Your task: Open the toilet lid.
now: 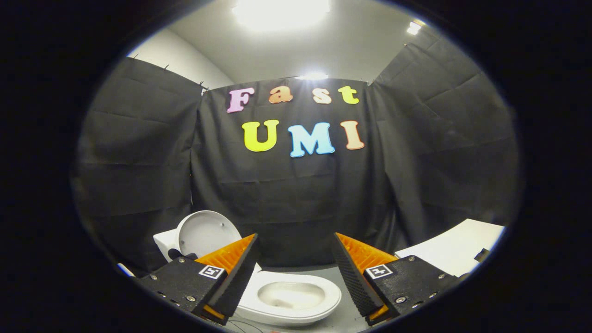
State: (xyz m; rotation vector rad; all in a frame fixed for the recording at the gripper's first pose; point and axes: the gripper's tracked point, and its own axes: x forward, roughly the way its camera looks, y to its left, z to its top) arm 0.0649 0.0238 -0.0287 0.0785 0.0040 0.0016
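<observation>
between spread gripper fingers, glossy oval toilet, lid raised.

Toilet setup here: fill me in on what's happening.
A person is holding tongs over a small white toilet in a black-cloth booth. The tongs are open and grip nothing; the bowl sits between and just ahead of the fingers. The lid already stands raised behind the bowl, so the toilet is open.

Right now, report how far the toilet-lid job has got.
Done: the round white toilet lid stands raised, and the white oval bowl lies uncovered between the fingers. In hand: nothing; the gripper is open, touching neither. Left: nothing apparent beyond pulling away.
</observation>
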